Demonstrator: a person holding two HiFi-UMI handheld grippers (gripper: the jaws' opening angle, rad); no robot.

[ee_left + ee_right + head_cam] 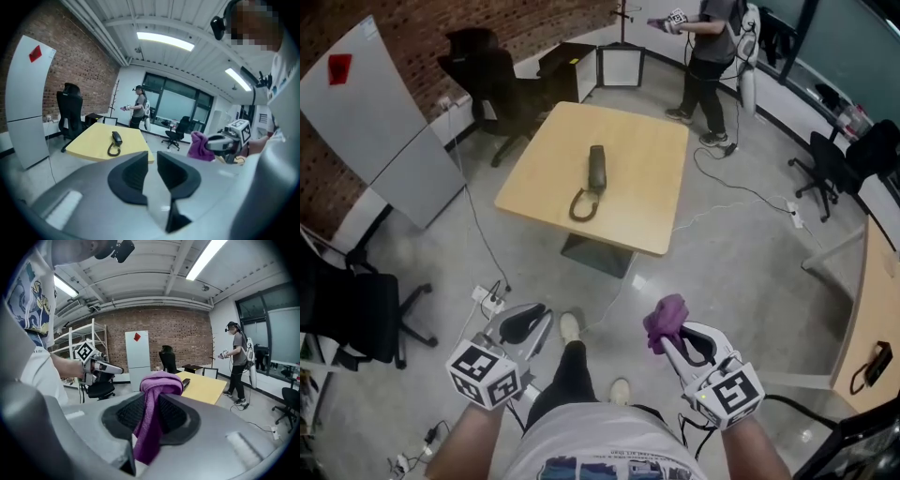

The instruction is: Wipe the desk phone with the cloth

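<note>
Well — crumpled purple cloth [666, 321]; farther off, dark corded desk phone [596, 169].

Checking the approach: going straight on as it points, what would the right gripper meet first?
Likely the yellow table, at its near edge, short of the desk phone; depth is unclear.

Left gripper [152, 159] jaws slightly apart, empty; desk phone [116, 138] on yellow table [89, 143]; right gripper [209, 144] holds purple cloth [197, 146].

We see a pale wooden worktop [647, 187] standing on the grey concrete floor [741, 281]. A dark desk phone [596, 169] lies lengthwise near its middle, and the phone's cord [583, 206] curls in a loop on the wood toward our edge.
</note>
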